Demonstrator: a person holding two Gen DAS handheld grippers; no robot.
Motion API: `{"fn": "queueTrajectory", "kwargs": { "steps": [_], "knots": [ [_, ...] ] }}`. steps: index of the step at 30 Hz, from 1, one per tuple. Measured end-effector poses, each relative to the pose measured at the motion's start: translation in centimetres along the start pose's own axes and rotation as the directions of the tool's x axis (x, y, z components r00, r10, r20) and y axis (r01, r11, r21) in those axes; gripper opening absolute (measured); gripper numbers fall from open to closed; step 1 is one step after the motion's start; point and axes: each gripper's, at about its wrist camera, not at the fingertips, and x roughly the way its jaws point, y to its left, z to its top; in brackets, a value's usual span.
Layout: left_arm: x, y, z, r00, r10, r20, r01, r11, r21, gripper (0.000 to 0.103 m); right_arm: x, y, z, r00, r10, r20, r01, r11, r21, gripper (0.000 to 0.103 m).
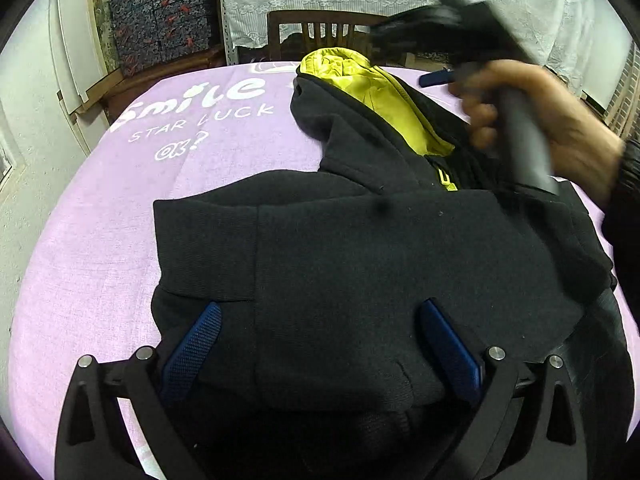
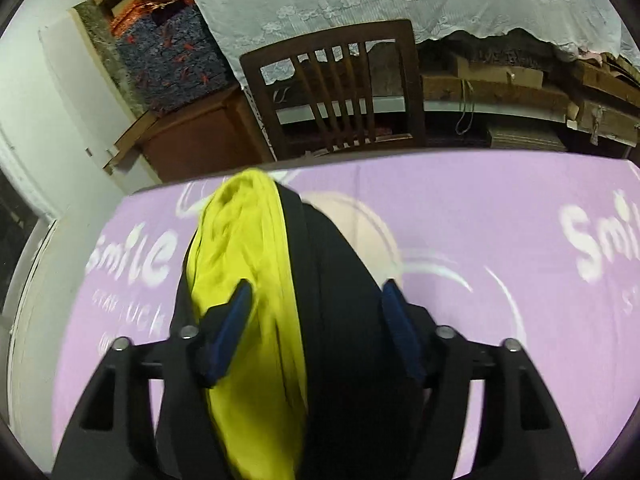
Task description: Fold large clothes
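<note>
Your left gripper [image 1: 320, 356] stands with its blue-padded fingers spread wide over the near part of the black fleece hooded jacket with yellow-green lining [image 1: 360, 260]; nothing is pinched between the pads, and the folded black cloth lies between and under them on the lilac printed tablecloth [image 1: 100, 240]; the body of the jacket looks already doubled over into a rough block, with the hood [image 1: 360, 84] stretched away toward the far edge of the table.

Further right in that view your right hand [image 1: 552, 128] shows blurred on its handle above the hood side; from its own camera the right gripper [image 2: 320, 316] has its jaws parted too, with the hood's yellow lining [image 2: 248, 280] and black outer running straight between the fingers; whether the pads press on the cloth I cannot tell, but the gap is wide, so I judge nothing is clamped.

By my reading you are at the hood fold; the next move calls for closing on the hood near its edge and bringing it back over the folded body, while your left side steadies the block so it does not slide; the brown wooden slatted chair [image 2: 336, 92] beyond the table stands well apart.
</note>
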Motion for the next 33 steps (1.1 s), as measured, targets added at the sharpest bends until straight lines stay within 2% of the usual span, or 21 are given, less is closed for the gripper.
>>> {"fn": "queueTrajectory", "kwargs": {
  "steps": [2,3,4,5,6,7,9,13,18,22,27,30,33],
  "knots": [
    [0.1,-0.1,0.1,1.0,-0.003,0.0,0.003,1.0,-0.004,0.1,2.7,0.6,-0.1,0.997,-0.065,-0.039,0.063,0.997,-0.046,0.076],
    [0.3,0.2,0.0,1.0,-0.005,0.0,0.005,1.0,-0.007,0.1,3.1,0.5,-0.3,0.997,-0.067,-0.044,0.065,0.997,-0.05,0.073],
    [0.3,0.2,0.0,1.0,-0.006,0.0,0.006,1.0,-0.008,0.1,3.0,0.5,-0.4,0.998,-0.053,-0.02,0.052,0.997,-0.052,0.056],
    [0.3,0.2,0.1,1.0,-0.007,0.0,0.007,1.0,-0.009,0.1,2.6,0.3,-0.3,1.0,-0.022,-0.015,0.021,0.999,-0.042,0.026],
    [0.3,0.3,0.1,1.0,-0.009,0.001,0.009,1.0,-0.01,0.1,2.6,0.3,-0.3,1.0,-0.022,-0.015,0.021,0.999,-0.042,0.023],
    [0.2,0.3,-0.1,1.0,-0.01,0.002,0.01,1.0,-0.012,0.1,0.9,0.1,-0.2,1.0,0.011,0.015,-0.011,1.0,-0.023,0.017],
    [0.1,0.5,-0.2,1.0,-0.017,0.004,0.017,1.0,-0.018,0.1,-0.3,0.1,-0.2,0.999,0.03,0.037,-0.029,0.999,-0.03,0.016],
    [-0.2,1.2,-0.4,0.999,-0.049,0.015,0.049,0.998,-0.04,0.1,-6.6,0.8,-0.5,0.985,0.115,0.126,-0.107,0.992,-0.065,0.016],
    [-0.8,2.8,-0.5,0.989,-0.138,0.05,0.143,0.983,-0.118,0.1,-13.7,2.7,-3.8,0.974,0.14,0.179,-0.108,0.978,-0.18,0.016],
    [-1.2,3.8,-0.4,0.98,-0.183,0.071,0.193,0.968,-0.16,0.1,-18.9,3.7,-7.7,0.964,0.157,0.214,-0.096,0.958,-0.27,0.016],
    [-1.3,4.3,-0.6,0.979,-0.184,0.083,0.196,0.964,-0.177,0.1,-23.6,3.6,-14.8,0.961,0.148,0.232,-0.053,0.927,-0.372,0.016],
    [-1.6,4.8,-0.9,0.975,-0.201,0.093,0.216,0.956,-0.198,0.1,-24.7,2.3,-19.2,0.965,0.148,0.217,-0.054,0.921,-0.387,0.016],
    [-1.7,5.5,-1.0,0.968,-0.228,0.102,0.246,0.943,-0.224,0.1,-23.7,0.7,-23.4,0.983,0.092,0.16,-0.021,0.917,-0.399,0.024]
  ]
}}
